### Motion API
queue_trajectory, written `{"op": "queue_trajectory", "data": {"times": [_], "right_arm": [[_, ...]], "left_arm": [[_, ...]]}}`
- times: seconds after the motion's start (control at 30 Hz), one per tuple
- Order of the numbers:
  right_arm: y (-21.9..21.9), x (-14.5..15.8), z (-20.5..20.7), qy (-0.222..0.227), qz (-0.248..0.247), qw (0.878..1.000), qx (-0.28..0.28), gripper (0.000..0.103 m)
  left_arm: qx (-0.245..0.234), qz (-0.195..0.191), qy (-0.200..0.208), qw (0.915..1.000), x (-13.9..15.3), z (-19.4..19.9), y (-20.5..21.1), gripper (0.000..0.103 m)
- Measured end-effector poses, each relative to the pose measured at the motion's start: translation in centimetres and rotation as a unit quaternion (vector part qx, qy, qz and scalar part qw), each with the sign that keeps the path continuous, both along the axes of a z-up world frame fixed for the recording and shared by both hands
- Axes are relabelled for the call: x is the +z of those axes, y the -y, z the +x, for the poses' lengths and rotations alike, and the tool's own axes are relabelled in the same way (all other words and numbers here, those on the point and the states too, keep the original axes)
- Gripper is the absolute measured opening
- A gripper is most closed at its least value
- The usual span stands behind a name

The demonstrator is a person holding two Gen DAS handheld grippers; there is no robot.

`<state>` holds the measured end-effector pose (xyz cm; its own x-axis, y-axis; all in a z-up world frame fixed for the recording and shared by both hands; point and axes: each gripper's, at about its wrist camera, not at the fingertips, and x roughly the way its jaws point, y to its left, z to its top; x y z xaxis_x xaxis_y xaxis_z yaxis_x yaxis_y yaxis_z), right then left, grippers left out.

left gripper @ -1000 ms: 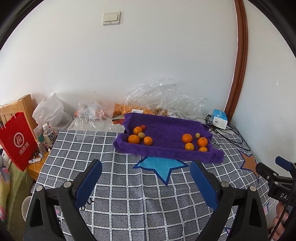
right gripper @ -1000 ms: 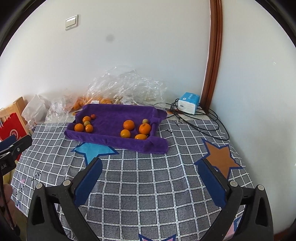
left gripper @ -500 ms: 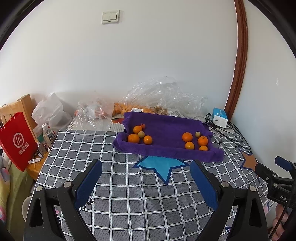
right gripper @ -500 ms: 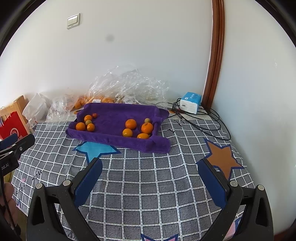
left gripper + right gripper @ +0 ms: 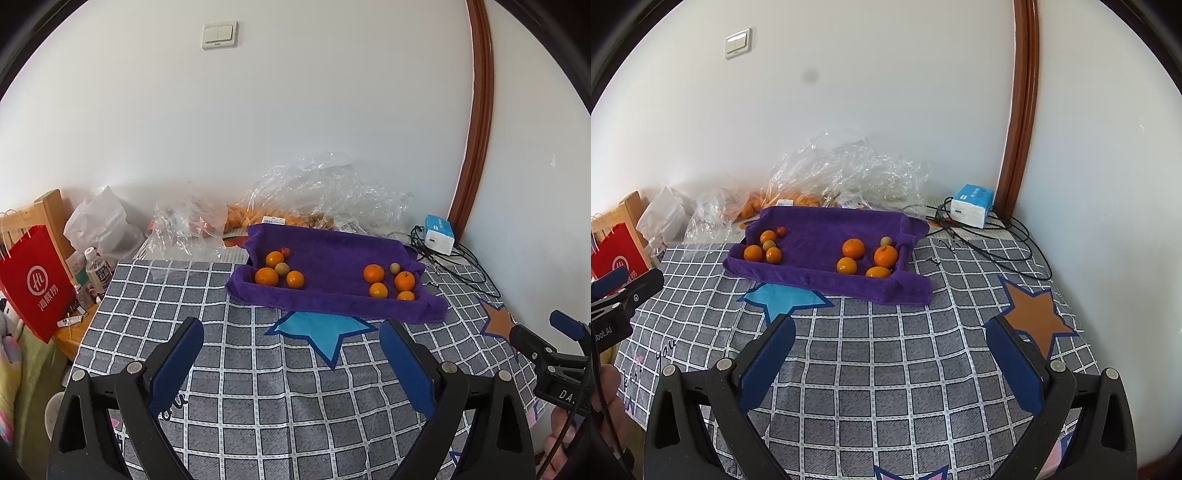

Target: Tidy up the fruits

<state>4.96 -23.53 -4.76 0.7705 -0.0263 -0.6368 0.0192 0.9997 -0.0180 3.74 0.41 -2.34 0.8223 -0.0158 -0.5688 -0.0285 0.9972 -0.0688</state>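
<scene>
A purple towel-lined tray (image 5: pixel 332 254) (image 5: pixel 827 229) sits at the back of the checked table. Its left end holds several oranges (image 5: pixel 266 276) (image 5: pixel 753 253), a greenish fruit (image 5: pixel 282 268) and a small red fruit (image 5: pixel 285 252). Its right end holds several oranges (image 5: pixel 373 273) (image 5: pixel 853 248) and a small greenish fruit (image 5: pixel 395 267) (image 5: pixel 885 241). My left gripper (image 5: pixel 291 343) is open and empty, well short of the tray. My right gripper (image 5: pixel 890 343) is open and empty, also short of it. Each gripper shows at the edge of the other's view.
Clear plastic bags (image 5: pixel 325 192) with more fruit lie behind the tray. A blue-white box (image 5: pixel 438 232) with black cables (image 5: pixel 990 240) is at the back right. A red paper bag (image 5: pixel 33 284), bottles (image 5: pixel 96 269) and a white bag stand left of the table.
Both views have shifted only slightly. The tray appears a touch nearer in the right wrist view. The fruits have not moved and both grippers stay open.
</scene>
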Motion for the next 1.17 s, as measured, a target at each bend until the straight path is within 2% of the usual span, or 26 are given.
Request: {"op": "queue_trajectory", "data": {"times": [1.17], "right_arm": [[0.07,0.47,-0.27,0.006,-0.010,1.000,-0.002,0.102]], "left_arm": [[0.008,-0.001,-0.002,1.0000,0.33,-0.01,0.02,0.096]]}}
